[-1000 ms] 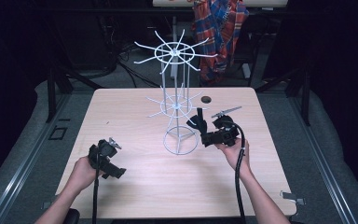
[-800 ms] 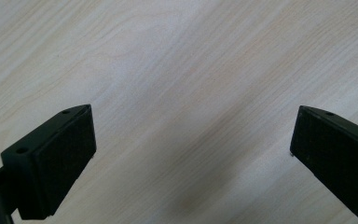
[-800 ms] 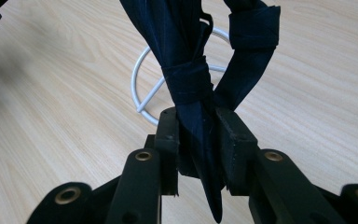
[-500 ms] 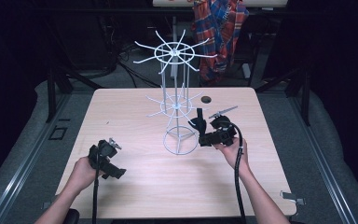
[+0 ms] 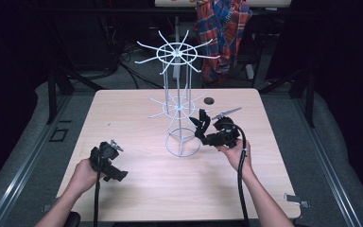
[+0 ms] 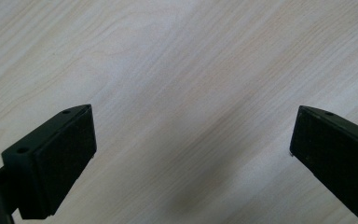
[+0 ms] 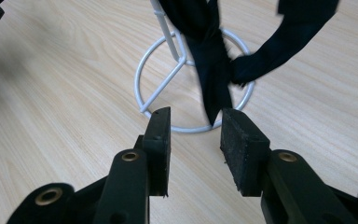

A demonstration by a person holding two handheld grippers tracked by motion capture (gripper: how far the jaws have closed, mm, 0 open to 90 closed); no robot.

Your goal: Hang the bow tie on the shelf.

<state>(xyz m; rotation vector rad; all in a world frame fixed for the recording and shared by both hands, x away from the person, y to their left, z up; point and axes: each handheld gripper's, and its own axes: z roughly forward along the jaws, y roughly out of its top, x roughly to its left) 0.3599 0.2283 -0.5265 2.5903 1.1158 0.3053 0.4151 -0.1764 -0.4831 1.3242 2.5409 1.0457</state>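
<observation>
A white wire rack (image 5: 178,101) with two tiers of spoke hooks stands mid-table on a ring base (image 7: 193,79). A black strap (image 7: 210,70) hangs down in front of the rack's post, and a second length of it curves off to the upper right. My right gripper (image 7: 193,116) is open, its jaws a little apart. The strap's lower tip hangs just beyond them, unclamped. In the high view this right gripper (image 5: 201,133) sits at the ring's right side, next to the strap (image 5: 202,119). My left gripper (image 5: 116,173) rests at the table's front left. This left gripper (image 6: 193,135) is wide open over bare wood.
The light wooden table (image 5: 137,118) carries a small dark round spot (image 5: 210,100) behind the right gripper. A plaid cloth (image 5: 222,28) hangs beyond the table's far edge. Dark floor and metal rails surround the table.
My right gripper has edged left toward the rack's ring base and the hanging strap. The left gripper has stayed in place.
</observation>
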